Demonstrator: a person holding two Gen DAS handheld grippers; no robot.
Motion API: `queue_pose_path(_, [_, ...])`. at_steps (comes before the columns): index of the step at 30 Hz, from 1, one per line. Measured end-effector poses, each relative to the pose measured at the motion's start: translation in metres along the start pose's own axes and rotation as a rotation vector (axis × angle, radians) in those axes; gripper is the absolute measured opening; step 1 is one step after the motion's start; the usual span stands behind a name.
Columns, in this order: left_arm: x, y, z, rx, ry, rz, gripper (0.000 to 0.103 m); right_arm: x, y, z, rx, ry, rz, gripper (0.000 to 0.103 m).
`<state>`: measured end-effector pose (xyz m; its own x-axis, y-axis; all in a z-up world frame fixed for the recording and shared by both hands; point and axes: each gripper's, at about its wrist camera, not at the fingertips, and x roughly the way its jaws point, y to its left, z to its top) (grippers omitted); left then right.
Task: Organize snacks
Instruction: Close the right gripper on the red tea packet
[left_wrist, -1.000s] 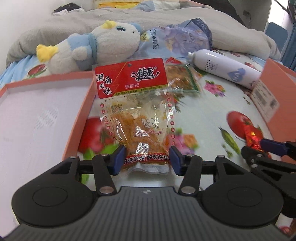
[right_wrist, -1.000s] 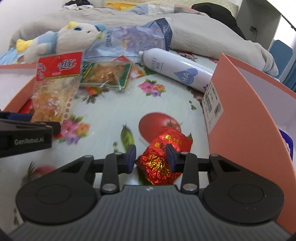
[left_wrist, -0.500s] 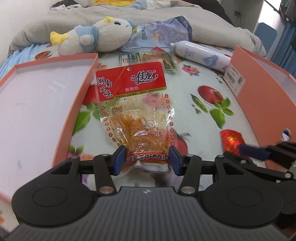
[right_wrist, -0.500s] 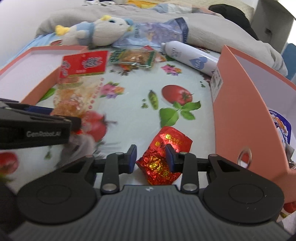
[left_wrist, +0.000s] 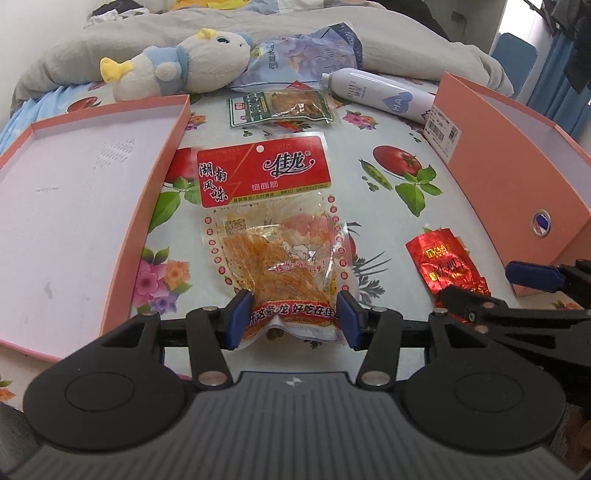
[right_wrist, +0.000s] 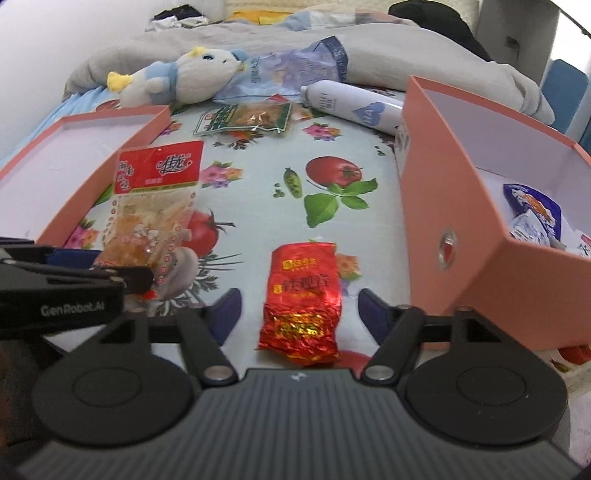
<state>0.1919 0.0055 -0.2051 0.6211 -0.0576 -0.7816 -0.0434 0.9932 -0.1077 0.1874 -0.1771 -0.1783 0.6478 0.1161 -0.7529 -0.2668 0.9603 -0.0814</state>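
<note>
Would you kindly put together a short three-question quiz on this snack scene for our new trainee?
1. True or false: the left gripper is closed on the clear snack bag with the red header.
2. Which lies between the right gripper's opening fingers, untouched: A) green snack packet, B) red foil packet, C) white bottle?
3. Fill in: the blue-and-white packets lie inside the ___ box.

Key: 1 true; 2 B; 3 orange.

Black left gripper, blue-padded jaws, silver pivot screws.
</note>
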Motion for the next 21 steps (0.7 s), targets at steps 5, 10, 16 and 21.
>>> queue_pose_path(5, [-0.002,0.000,0.000,-0.005,-0.003,0.002,0.056,0.013,-0.005,-0.010,0.039,0.054,0.001,0.071])
queue_pose_path(10, [-0.006,-0.002,0.000,-0.015,-0.010,0.009,0.056,0.020,-0.006,-0.014,0.043,0.060,0.020,0.068])
queue_pose_path(16, [-0.013,-0.005,-0.003,-0.045,-0.026,0.021,0.056,0.024,-0.010,-0.017,0.053,0.045,0.039,0.067])
queue_pose_path(21, [-0.015,-0.011,-0.005,-0.062,-0.027,0.018,0.056,0.023,-0.008,-0.013,0.018,0.035,0.035,0.053])
